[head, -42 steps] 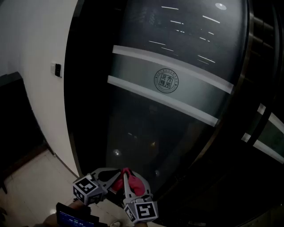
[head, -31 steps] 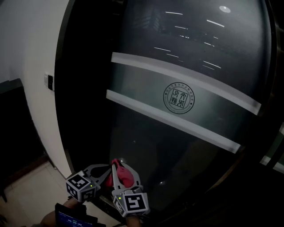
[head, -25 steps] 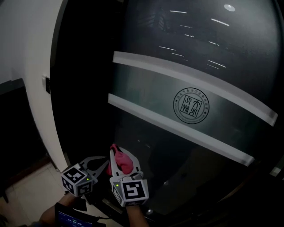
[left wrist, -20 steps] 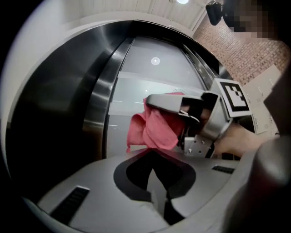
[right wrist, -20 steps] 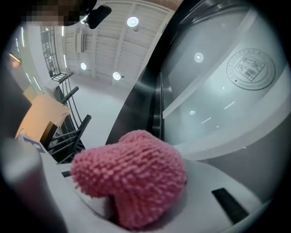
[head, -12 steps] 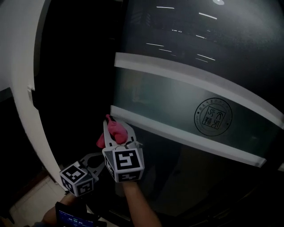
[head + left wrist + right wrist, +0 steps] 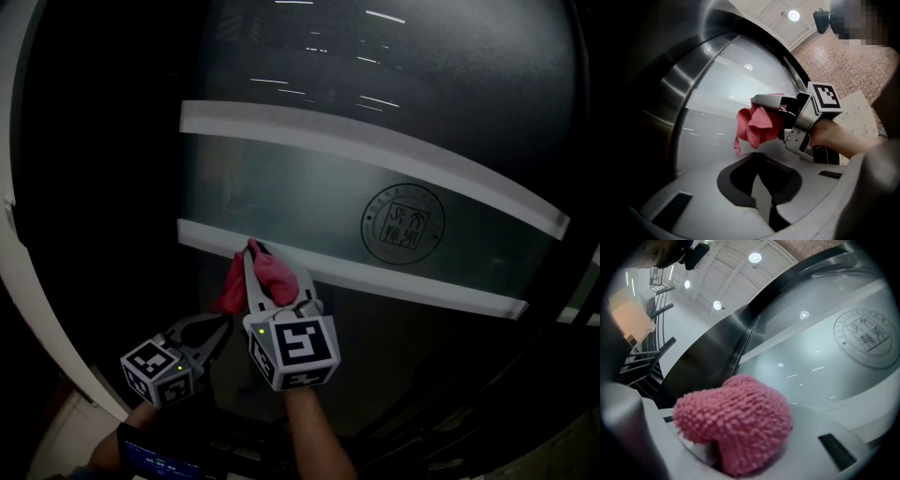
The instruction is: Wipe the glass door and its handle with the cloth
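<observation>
The dark glass door (image 7: 309, 178) fills the head view, with two white stripes and a round seal (image 7: 403, 223) on it. My right gripper (image 7: 255, 255) is raised against the glass, shut on a pink cloth (image 7: 270, 277) whose top reaches the lower white stripe (image 7: 394, 278). The right gripper view has the fluffy cloth (image 7: 736, 423) bunched in my right gripper (image 7: 733, 446), with the seal (image 7: 867, 338) beyond. My left gripper (image 7: 214, 326) hangs lower and to the left, shut on nothing. From my left gripper (image 7: 758, 164) I see the cloth (image 7: 757, 124). No handle is discernible.
A white wall or door surround (image 7: 28, 281) curves down the left edge. Dark metal framing (image 7: 562, 375) borders the door at the right. A small lit screen (image 7: 155, 464) sits at the bottom. A steel door frame (image 7: 689, 70) runs beside the glass.
My right gripper has lifted the cloth from near the door's bottom up to the lower white stripe. The left gripper has stayed low and shut. The head view has swung toward the door.
</observation>
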### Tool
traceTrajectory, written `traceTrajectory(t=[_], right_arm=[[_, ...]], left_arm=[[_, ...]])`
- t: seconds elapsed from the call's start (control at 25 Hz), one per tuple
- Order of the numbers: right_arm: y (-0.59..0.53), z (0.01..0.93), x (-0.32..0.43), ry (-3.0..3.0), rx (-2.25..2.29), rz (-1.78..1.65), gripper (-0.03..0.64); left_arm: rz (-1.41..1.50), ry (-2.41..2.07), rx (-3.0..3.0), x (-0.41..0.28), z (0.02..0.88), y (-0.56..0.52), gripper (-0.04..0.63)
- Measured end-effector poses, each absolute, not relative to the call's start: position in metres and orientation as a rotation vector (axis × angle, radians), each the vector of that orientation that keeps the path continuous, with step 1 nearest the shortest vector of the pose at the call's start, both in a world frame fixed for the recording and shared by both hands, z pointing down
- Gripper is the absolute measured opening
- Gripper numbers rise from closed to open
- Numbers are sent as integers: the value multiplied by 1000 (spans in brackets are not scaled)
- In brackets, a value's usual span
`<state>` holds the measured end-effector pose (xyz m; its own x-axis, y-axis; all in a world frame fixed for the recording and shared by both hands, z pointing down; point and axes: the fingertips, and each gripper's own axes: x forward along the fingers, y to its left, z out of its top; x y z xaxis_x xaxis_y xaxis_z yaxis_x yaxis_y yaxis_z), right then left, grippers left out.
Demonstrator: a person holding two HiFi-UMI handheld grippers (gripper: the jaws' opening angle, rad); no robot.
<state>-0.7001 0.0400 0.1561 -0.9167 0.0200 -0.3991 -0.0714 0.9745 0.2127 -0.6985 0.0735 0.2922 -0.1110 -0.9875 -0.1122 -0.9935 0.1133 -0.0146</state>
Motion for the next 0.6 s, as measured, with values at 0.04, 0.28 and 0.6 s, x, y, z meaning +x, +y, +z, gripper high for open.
traceTrajectory(t=[0.04, 0.28, 0.6], right_arm=[[28, 156, -685, 2721, -69, 330, 48], [-77, 163, -579, 2700, -401, 397, 48], [-196, 185, -446, 2659, -831, 356, 48]], left_arm=[[98, 2251, -2056, -691, 293, 64, 8], [97, 2136, -2172, -652, 304, 13, 8], [94, 2067, -2263, -613, 317, -23, 8]])
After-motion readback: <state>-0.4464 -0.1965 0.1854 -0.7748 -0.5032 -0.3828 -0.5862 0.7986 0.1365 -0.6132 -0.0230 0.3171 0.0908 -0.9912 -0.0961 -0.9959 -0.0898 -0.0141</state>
